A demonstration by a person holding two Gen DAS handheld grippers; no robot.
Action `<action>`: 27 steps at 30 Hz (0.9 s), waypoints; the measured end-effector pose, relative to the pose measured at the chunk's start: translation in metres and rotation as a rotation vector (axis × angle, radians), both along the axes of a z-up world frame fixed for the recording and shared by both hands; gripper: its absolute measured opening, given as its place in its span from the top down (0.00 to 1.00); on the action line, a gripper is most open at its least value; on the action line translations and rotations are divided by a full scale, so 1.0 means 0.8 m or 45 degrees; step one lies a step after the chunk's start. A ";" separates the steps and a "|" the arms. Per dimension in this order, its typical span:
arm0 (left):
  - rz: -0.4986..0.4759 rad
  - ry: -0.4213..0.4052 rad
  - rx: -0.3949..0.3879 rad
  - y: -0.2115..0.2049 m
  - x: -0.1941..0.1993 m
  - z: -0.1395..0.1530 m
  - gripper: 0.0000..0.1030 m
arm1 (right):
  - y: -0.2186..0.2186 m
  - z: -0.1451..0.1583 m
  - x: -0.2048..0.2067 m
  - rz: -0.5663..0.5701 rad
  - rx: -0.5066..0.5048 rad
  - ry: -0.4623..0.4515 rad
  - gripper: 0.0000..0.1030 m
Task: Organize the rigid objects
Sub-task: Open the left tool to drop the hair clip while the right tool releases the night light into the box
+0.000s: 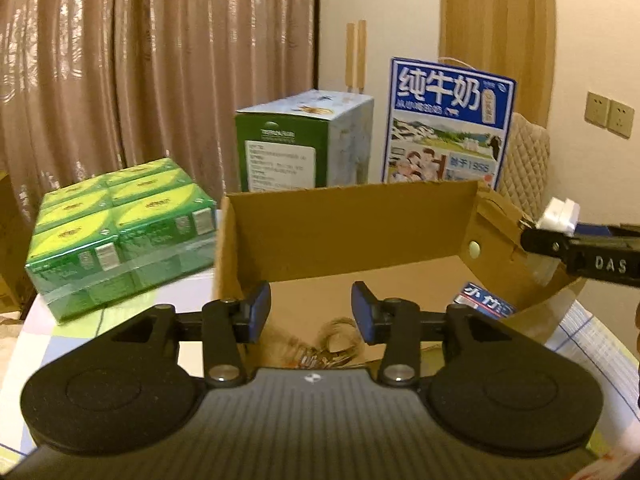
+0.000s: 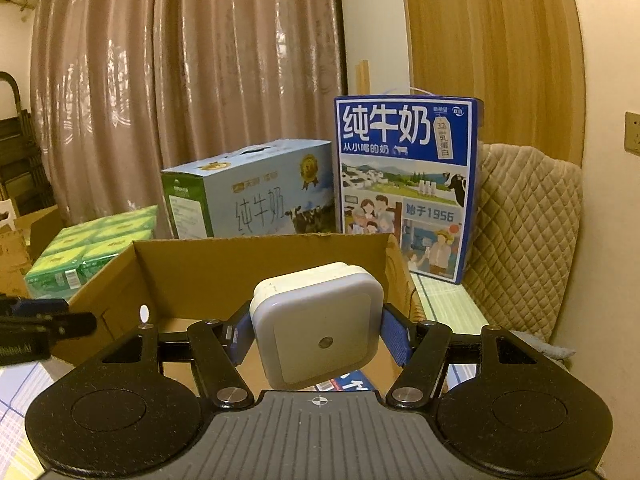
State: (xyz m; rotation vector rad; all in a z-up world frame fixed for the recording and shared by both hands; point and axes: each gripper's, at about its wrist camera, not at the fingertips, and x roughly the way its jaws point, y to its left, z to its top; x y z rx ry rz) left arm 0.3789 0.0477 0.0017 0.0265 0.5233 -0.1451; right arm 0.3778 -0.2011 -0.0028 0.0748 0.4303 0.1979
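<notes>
An open cardboard box [image 1: 352,224] stands on the table in front of both grippers; it also shows in the right wrist view [image 2: 224,268]. My right gripper [image 2: 316,336] is shut on a white square night light [image 2: 316,328] and holds it above the box's near side. In the left wrist view the right gripper [image 1: 532,228] enters from the right with the night light [image 1: 560,214] over the box's right wall. My left gripper [image 1: 311,312] is open and empty above the box's near edge. Keys on a ring [image 1: 332,350] and a blue packet [image 1: 484,304] lie in the box.
A green shrink-wrapped pack of boxes [image 1: 120,232] sits left of the cardboard box. Two milk cartons stand behind it: a green-and-white one [image 1: 304,144] and a tall blue one [image 1: 448,128]. A quilted chair back [image 2: 528,232] is at the right. Curtains hang behind.
</notes>
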 end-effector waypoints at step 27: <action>-0.019 0.001 -0.010 -0.003 -0.005 0.009 0.62 | -0.004 -0.003 -0.003 0.005 0.050 -0.108 0.21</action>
